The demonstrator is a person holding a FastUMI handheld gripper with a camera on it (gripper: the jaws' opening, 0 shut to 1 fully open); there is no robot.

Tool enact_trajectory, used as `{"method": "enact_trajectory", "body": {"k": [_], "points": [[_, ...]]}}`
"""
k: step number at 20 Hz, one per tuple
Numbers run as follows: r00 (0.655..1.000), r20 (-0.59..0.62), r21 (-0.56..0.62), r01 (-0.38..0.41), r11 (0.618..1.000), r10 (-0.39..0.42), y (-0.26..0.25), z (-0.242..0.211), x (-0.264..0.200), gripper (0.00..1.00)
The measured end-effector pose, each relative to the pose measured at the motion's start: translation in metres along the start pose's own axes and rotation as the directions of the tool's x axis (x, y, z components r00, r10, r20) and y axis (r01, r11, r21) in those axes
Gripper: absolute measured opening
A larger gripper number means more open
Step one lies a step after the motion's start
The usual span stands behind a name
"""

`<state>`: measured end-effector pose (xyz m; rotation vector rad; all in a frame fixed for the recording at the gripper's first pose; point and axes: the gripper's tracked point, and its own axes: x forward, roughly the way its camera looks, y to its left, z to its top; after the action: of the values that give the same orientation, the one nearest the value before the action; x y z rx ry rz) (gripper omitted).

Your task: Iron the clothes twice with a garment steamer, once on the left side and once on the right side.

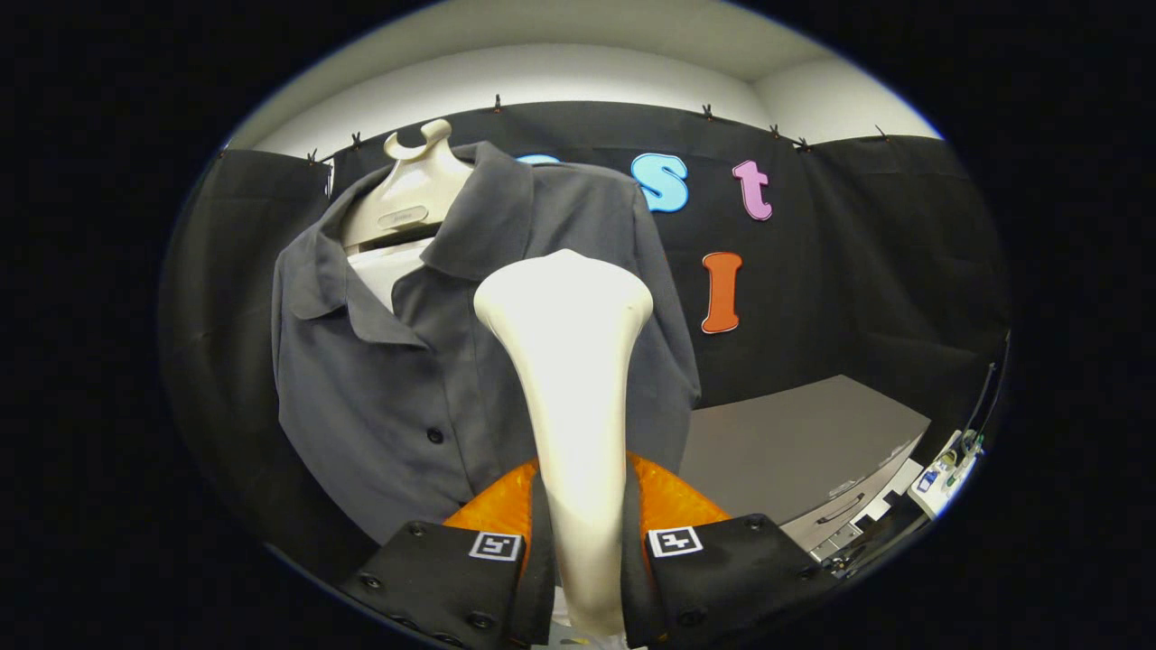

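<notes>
A cream garment steamer (571, 379) stands upright between my fingers, its wide head raised in front of the shirt. My gripper (582, 551) is shut on the steamer's handle. An orange part of the steamer (673, 501) bulges out behind the fingers on both sides. Beyond it hangs a dark grey buttoned shirt (397, 388) on a cream mannequin hanger (411, 190). The steamer head sits over the shirt's right half as I see it; whether it touches the cloth I cannot tell.
A grey cabinet top (795, 442) with a drawer handle lies to the right of the shirt. Small white and blue devices (944, 465) with cables sit at its far right end. Black cloth walls close in the booth behind.
</notes>
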<state>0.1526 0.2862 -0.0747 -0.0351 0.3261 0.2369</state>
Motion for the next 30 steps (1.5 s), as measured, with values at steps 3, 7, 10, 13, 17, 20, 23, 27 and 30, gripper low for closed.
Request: {"method": "enact_trajectory", "body": {"k": [3, 7, 10, 13, 17, 20, 23, 27, 30], "points": [[1.000, -0.024, -0.009, 0.003, 1.000, -0.003, 0.005, -0.013, 0.007, 0.37], [0.999, -0.053, -0.010, 0.003, 1.000, -0.003, 0.004, -0.029, 0.011, 0.37], [0.998, -0.067, -0.012, 0.008, 1.000, -0.009, -0.001, -0.040, 0.011, 0.38], [0.996, -0.092, -0.011, 0.016, 1.000, -0.017, -0.004, -0.053, 0.012, 0.38], [0.992, -0.128, -0.013, 0.023, 1.000, -0.024, -0.011, -0.075, 0.012, 0.37], [0.987, -0.157, -0.012, 0.026, 1.000, -0.027, -0.014, -0.092, 0.013, 0.37], [0.982, -0.188, -0.016, 0.031, 0.999, -0.033, -0.018, -0.110, 0.012, 0.37], [0.970, -0.240, -0.015, 0.027, 1.000, -0.030, -0.023, -0.137, 0.014, 0.37], [0.961, -0.275, -0.021, 0.031, 0.999, -0.036, -0.027, -0.159, 0.015, 0.37]]}}
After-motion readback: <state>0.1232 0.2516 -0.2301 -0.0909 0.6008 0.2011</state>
